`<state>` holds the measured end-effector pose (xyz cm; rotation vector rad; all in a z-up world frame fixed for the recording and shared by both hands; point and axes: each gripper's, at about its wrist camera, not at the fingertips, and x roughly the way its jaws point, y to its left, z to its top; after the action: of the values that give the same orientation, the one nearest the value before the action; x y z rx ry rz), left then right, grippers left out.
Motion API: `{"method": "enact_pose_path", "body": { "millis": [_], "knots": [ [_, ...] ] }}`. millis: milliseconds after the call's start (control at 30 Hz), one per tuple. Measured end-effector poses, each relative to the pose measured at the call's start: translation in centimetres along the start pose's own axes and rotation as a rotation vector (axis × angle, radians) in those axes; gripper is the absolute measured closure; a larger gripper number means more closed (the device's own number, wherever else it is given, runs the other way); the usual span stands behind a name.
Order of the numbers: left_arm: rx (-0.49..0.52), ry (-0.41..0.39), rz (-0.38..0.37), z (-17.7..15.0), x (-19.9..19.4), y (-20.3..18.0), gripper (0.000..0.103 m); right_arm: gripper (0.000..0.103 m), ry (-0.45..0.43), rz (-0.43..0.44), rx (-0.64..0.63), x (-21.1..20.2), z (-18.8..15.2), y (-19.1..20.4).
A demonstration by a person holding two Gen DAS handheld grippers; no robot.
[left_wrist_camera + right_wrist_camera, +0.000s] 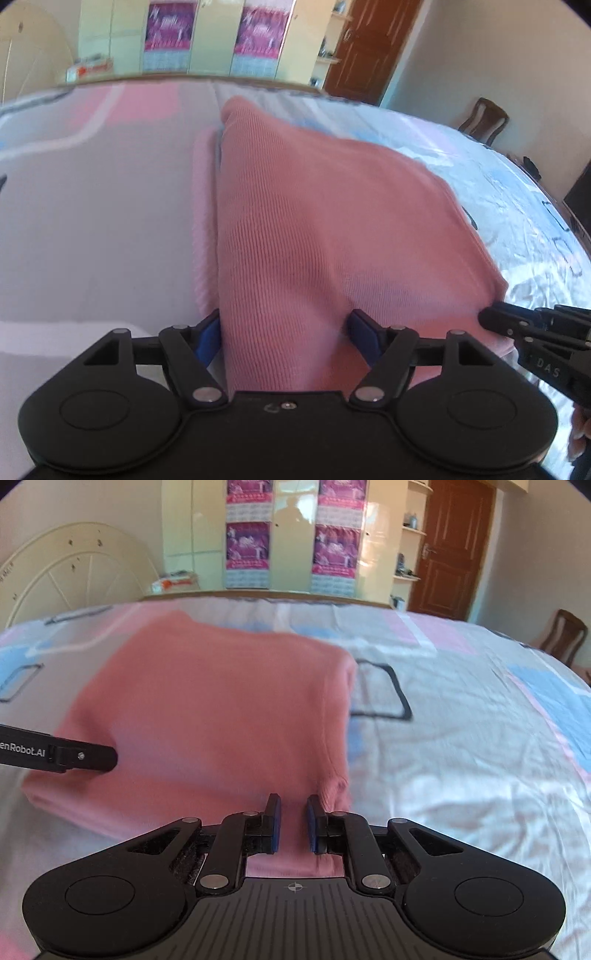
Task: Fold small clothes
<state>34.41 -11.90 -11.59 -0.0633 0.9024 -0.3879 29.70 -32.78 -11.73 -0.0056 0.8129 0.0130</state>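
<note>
The left gripper [284,332] reaches forward with its jaws spread wide. The right gripper [293,821] sits low, jaws narrowed, a small gap remaining.

Black grippers [286,332] [293,821], blue pads [275,827], silver pivot screws (white lettering).

garment [314,229]: pink ribbed knit cloth | bedsheet [461,775]: smooth, slightly glossy cloth

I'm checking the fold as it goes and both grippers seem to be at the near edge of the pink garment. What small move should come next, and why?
Probably carry both grippers forward together to lay the near edge over the far half. The pink ribbed knit garment lies on the patterned bedsheet, fabric runs between the fingers of the left gripper and the right gripper, and the far part looks flat.
</note>
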Motion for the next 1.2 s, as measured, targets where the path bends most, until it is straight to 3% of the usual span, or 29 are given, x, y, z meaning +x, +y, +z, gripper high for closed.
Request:
{"method": "enact_pose_path", "body": {
  "millis": [233,400,467,500,533,567,733,967,1200],
  "knots": [
    [0.036,0.010,-0.009,0.1,0.1,-0.1,0.030,0.089,0.006,-0.044,0.070,-1.4,0.1,0.6],
    [0.061,0.008,-0.021,0.0,0.4,-0.5,0.026,0.088,0.062,-0.055,0.113,-1.2,-0.2,0.8],
    [0.057,0.012,-0.030,0.0,0.4,-0.5,0.024,0.084,0.047,-0.052,0.137,-2.2,0.4,0.8],
    [0.050,0.014,-0.033,0.1,0.3,-0.3,0.024,0.066,0.035,-0.056,0.137,-2.7,0.6,0.8],
    [0.037,0.017,-0.037,0.3,0.1,-0.2,0.023,0.037,0.024,-0.069,0.135,-3.2,0.7,0.8],
    [0.015,0.017,-0.044,0.5,-0.1,0.0,0.023,0.030,0.006,-0.084,0.133,-3.7,0.8,0.8],
    [-0.043,-0.018,-0.053,1.8,-1.0,0.4,0.021,0.029,-0.018,-0.042,0.110,-4.0,2.1,0.1],
    [-0.067,-0.022,-0.012,4.5,0.9,0.5,0.020,0.029,0.009,0.090,0.232,0.3,4.9,-3.4],
    [-0.098,-0.002,-0.009,6.3,3.9,1.1,0.019,0.029,0.050,0.148,0.236,4.8,6.8,-5.6]
  ]
}}
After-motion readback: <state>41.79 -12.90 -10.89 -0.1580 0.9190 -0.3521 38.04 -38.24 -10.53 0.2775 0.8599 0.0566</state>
